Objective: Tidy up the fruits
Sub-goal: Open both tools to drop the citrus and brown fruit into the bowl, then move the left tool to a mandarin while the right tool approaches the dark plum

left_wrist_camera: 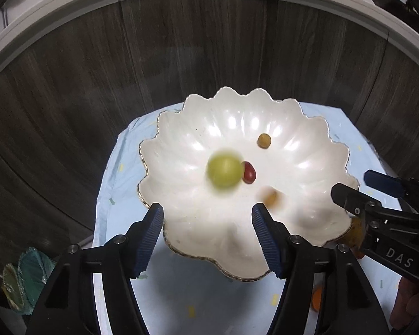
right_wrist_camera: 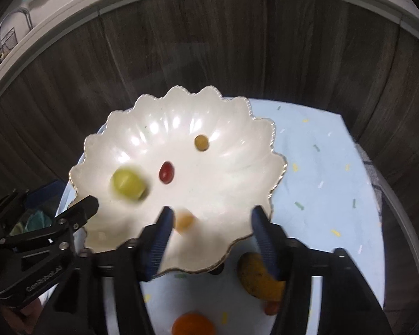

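From my remote seat, the biggest thing I see is the dark wood-grain wall (left_wrist_camera: 97, 83) curving behind everything, with a white counter edge (right_wrist_camera: 56, 19) above it whose clutter is too warped to read. Below lies a pale blue cloth (right_wrist_camera: 321, 167) with small coloured flecks, and on it sits the white scalloped bowl (left_wrist_camera: 265, 106), gold-rimmed, its near edge cut off by my own fingers in both views.

My left gripper (left_wrist_camera: 208, 243) hangs over the bowl's near rim, jaws apart with nothing between them. My right gripper (right_wrist_camera: 211, 240) is likewise parted and grips nothing; a small orange-yellow fruit (right_wrist_camera: 183, 220) shows just beside its left finger, smeared by motion, so I think it is loose inside the bowl, though I cannot be sure.

A browning banana (right_wrist_camera: 254, 276) lies on the cloth just outside the bowl, half hidden by the right finger. An orange (right_wrist_camera: 192, 325) is clipped by the bottom edge of the right wrist view.

Inside the bowl, a green round fruit (left_wrist_camera: 225, 170) is blurred, close against a red grape tomato (left_wrist_camera: 249, 172). A small yellow-brown fruit (left_wrist_camera: 264, 140) rests apart, further back.
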### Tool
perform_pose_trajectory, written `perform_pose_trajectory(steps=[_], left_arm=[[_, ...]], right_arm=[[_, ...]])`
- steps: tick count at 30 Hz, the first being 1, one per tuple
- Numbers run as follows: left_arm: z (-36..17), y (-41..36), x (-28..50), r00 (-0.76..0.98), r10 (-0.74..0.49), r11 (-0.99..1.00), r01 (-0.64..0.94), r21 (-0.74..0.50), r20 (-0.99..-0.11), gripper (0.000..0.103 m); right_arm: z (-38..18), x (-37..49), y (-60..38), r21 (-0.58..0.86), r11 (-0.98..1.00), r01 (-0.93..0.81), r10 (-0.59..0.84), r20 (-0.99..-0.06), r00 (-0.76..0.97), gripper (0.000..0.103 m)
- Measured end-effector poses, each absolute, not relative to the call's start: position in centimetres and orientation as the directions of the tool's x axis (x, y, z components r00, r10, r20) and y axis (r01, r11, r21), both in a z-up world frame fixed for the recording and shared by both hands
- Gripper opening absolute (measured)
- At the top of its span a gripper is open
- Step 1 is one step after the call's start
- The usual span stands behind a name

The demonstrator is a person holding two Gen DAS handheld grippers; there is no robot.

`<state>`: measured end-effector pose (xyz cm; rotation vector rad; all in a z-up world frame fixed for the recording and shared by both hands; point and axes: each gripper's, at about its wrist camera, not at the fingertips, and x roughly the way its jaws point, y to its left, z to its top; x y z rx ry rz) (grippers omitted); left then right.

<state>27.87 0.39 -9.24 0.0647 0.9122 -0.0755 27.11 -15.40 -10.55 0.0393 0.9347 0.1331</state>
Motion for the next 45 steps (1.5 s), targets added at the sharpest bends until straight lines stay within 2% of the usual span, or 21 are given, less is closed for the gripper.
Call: perform_pose_trajectory(steps=[4, 8, 45], left_arm=[[-8.7, 0.4, 27.7, 0.624, -0.021, 0.996, 0.081, 0.037, -0.781, 0.075], [-8.3, 0.4, 27.3, 0.635, -0.009, 0.997, 0.070, 0.046, -0.772, 0.086], [-4.9, -3.9, 20.2, 0.685, -0.059, 0.983, 0.166, 0.077, -0.727, 0.086]], right_arm=[[-9.9, 26.8, -15.7, 0.078, 0.994, -0.080, 0.111, -0.787, 0.607, 0.079], [-9.5, 26.7, -16.0, 0.078, 0.994, -0.072, 0.106, -0.782, 0.614, 0.080], [-6.4, 18.5, -20.9, 0.067, 0.998, 0.003, 0.047, -0.733, 0.678, 0.080]])
